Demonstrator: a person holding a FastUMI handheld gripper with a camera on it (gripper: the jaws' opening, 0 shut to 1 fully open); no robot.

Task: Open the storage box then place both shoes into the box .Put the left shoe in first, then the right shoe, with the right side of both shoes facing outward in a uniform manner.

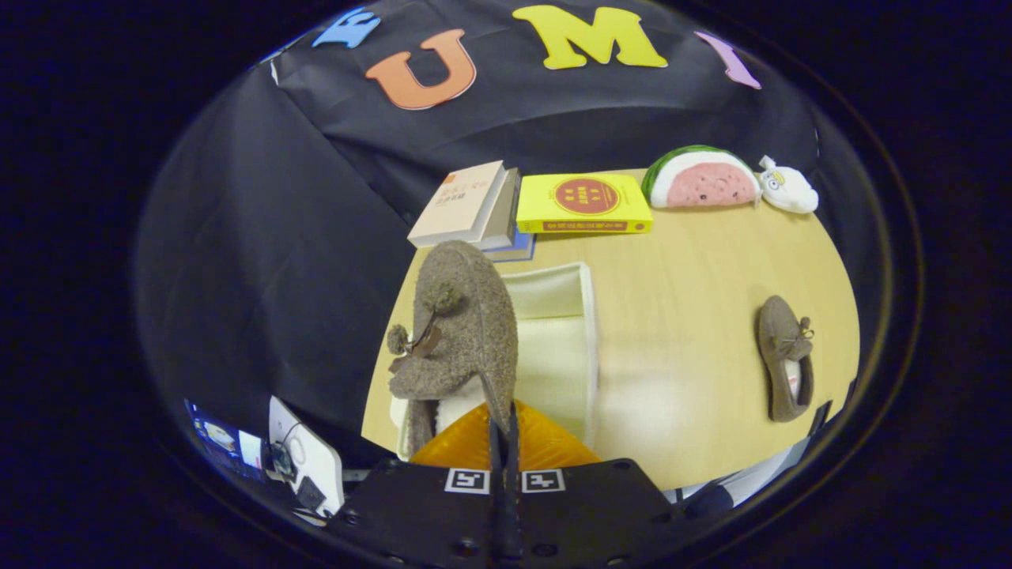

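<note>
Shoes: one brown fuzzy shoe (pixel 458 332) hangs in the gripper (pixel 503 431), whose fingers are pinched tight on its edge, right over the open white box (pixel 589 348). The other shoe (pixel 785 357) lies on the wooden table (pixel 680 316), well apart from the box.

Even soft light, fisheye bending, slight blur

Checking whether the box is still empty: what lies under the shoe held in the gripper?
The gripper pinches the brown shoe over the open white storage box. Its visible interior looks bare; the shoe hides the rest.
</note>
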